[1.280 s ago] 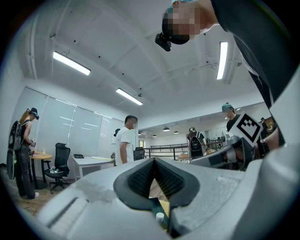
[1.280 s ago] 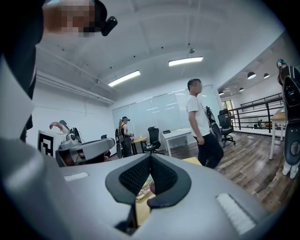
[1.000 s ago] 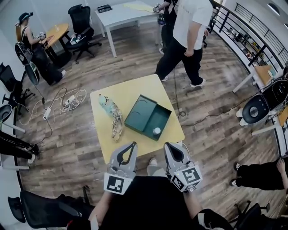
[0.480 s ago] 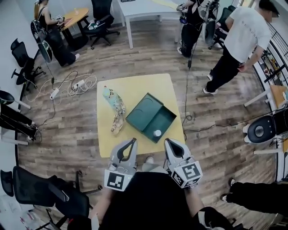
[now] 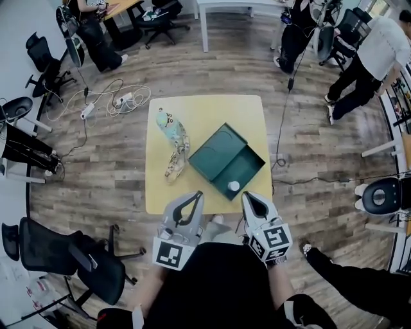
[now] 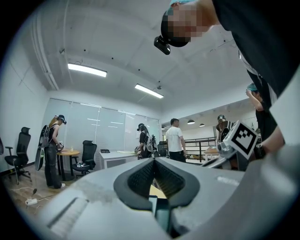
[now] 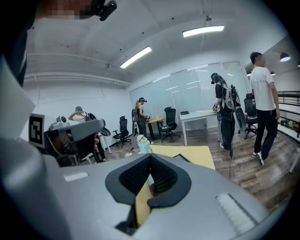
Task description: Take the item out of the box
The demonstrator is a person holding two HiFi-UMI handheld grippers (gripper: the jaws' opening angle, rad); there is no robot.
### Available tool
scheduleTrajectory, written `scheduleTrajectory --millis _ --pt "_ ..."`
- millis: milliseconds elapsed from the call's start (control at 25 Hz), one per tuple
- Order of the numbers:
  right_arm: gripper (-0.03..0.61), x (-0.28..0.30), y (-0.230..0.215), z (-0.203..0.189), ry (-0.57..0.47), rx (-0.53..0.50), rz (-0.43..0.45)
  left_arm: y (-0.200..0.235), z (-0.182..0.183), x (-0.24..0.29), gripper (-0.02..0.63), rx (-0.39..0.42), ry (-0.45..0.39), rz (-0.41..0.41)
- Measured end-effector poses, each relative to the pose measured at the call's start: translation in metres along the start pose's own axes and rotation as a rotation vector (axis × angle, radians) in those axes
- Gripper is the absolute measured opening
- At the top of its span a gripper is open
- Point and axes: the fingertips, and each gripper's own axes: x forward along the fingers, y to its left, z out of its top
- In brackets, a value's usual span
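An open dark green box [image 5: 245,166] lies on the near right part of the yellow table [image 5: 205,109], its lid [image 5: 215,149] flat beside it. A small white round item [image 5: 234,186] sits in the box's near corner. My left gripper [image 5: 196,194] hovers at the table's near edge, left of the box, shut and empty. Just below the white item, my right gripper [image 5: 247,195] is also shut with nothing in it. In the left gripper view the jaws [image 6: 153,161] meet at the tip. The right gripper [image 7: 150,156] points over the table [image 7: 187,152].
A pale blue and beige plush toy [image 5: 172,138] lies on the table left of the box, also seen as the toy [image 7: 143,143]. Black office chairs [image 5: 83,263], floor cables [image 5: 115,103], a white desk [image 5: 237,6] and walking people [image 5: 366,58] surround the table.
The head view has shifted, so the table sits slightly further right and lower in frame. The person in the white shirt has walked off to the right. Both grippers stay shut at the table's near edge.
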Motion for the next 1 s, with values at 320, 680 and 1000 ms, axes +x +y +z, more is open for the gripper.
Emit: scheduleTrajectory --millis 320,680,1000 --pt "0.003 0.033 -0.023 -0.028 0.092 -0.003 -0.05 0.002 -0.026 0.024 0.002 -0.008 0.024 -0.035" --pt "0.003 0.064 -0.045 -0.064 0.236 0.033 -0.091 0.015 -0.045 0.051 0.002 -0.036 0.073 -0.097" --pt "0.044 0.084 -0.05 -0.094 0.376 -0.004 -0.076 0.017 -0.059 0.081 0.002 -0.066 0.102 -0.177"
